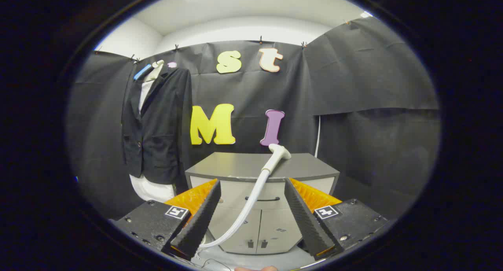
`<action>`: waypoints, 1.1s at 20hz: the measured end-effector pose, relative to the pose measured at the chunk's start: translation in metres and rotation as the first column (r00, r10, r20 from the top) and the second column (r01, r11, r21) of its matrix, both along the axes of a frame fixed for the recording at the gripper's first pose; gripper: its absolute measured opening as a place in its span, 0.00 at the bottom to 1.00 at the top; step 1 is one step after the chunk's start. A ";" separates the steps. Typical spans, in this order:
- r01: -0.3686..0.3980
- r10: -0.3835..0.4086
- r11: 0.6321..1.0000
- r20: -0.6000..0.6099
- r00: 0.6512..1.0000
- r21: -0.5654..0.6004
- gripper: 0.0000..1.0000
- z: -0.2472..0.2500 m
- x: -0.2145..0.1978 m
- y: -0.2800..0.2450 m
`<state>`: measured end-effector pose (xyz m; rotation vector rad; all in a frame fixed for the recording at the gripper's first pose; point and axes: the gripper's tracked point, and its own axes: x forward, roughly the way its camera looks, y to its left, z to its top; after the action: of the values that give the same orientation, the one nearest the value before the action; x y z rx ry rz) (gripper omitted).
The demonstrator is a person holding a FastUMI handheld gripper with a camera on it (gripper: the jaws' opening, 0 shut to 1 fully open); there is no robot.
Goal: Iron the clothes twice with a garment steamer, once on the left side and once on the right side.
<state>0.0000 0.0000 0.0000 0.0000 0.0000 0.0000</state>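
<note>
gripper [251, 208] spread wide, empty; beyond it the steamer head [277, 153] on the cabinet [235, 164] angles up-right, away from the jacket [157, 125].

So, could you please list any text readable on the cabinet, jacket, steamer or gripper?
Cabinet, jacket, steamer: no text.
Square markers on the gripper: patterns, not words.
Marks on the cabinet doors: too small to read.
Gripper fingers stand open, the hose between them.

Steamer hose [245, 208] lower end hidden behind one gripper [251, 220] finger; jacket [157, 121] hem hides mannequin [151, 188] torso; cabinet [259, 208] base cut off.
</note>
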 end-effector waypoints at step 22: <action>0.134 -0.134 0.991 -0.014 0.991 0.027 1.00 -0.007 0.000 0.000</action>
<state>-0.0001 -0.0001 -0.0067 0.0283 0.0121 -0.1342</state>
